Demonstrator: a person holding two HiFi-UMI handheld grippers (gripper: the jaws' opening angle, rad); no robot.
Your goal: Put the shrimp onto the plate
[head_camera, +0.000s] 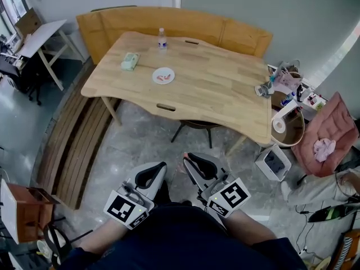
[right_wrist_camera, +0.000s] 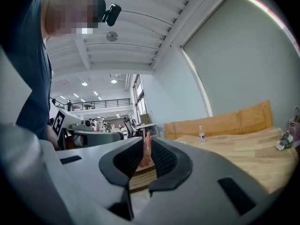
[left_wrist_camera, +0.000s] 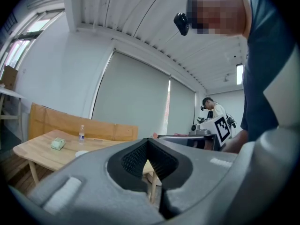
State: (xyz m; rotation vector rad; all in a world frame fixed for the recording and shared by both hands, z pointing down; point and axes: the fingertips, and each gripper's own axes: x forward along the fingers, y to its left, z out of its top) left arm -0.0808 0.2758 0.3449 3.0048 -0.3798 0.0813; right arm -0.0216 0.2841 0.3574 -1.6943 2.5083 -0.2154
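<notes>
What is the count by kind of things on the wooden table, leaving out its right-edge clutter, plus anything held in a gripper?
Clear plastic bottle: 1
Pale green packet: 1
Round white plate: 1
Pink shrimp, clamped in the right gripper: 1
Total: 4

Left gripper (head_camera: pixel 159 167) closed, right gripper (head_camera: pixel 189 158) — clamping shrimp (right_wrist_camera: pixel 146 153)

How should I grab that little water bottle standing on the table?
Probably round the middle of the bottle, coming in level from the near side of the table. It stands upright and looks slim and round, so two jaws can close across its body. The bench back rises just behind it, crowding the far side.
</notes>
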